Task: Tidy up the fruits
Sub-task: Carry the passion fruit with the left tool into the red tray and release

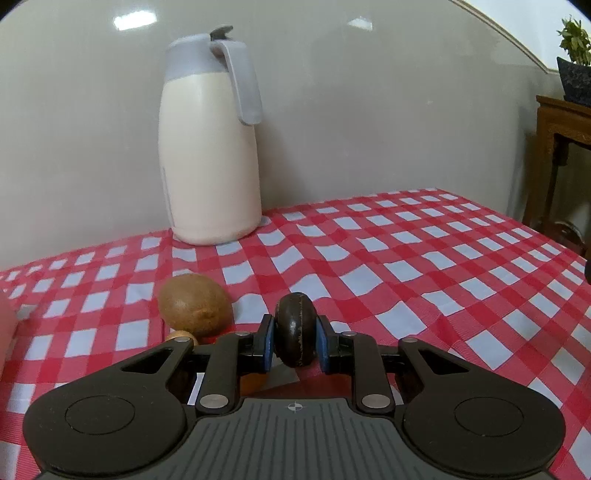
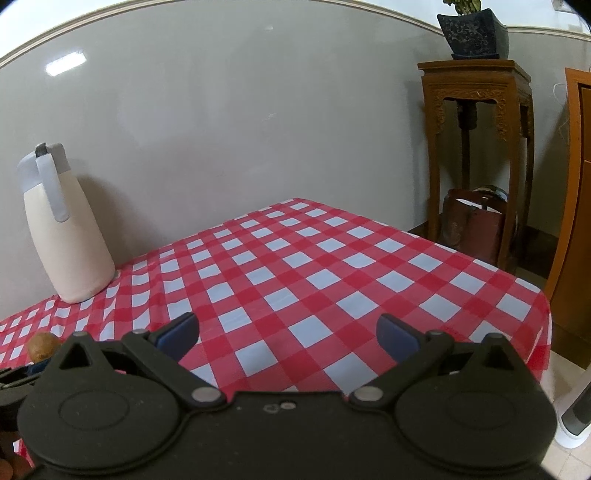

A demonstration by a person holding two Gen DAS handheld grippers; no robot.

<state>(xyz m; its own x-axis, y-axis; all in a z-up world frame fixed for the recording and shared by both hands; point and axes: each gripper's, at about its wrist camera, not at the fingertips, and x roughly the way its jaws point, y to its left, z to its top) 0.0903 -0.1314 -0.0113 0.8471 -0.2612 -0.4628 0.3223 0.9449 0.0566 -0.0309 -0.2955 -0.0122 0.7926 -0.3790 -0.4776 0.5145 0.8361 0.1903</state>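
My left gripper is shut on a small dark brown round fruit, held between its blue pads just above the red-and-white checked tablecloth. A brown kiwi lies on the cloth just left of the gripper. A small tan fruit and an orange one peek out behind the left finger, mostly hidden. My right gripper is open and empty above the cloth. The kiwi also shows at the far left of the right wrist view.
A tall cream thermos jug with a grey lid and handle stands at the back by the wall; it also shows in the right wrist view. A wooden plant stand with a potted plant stands beyond the table's right edge.
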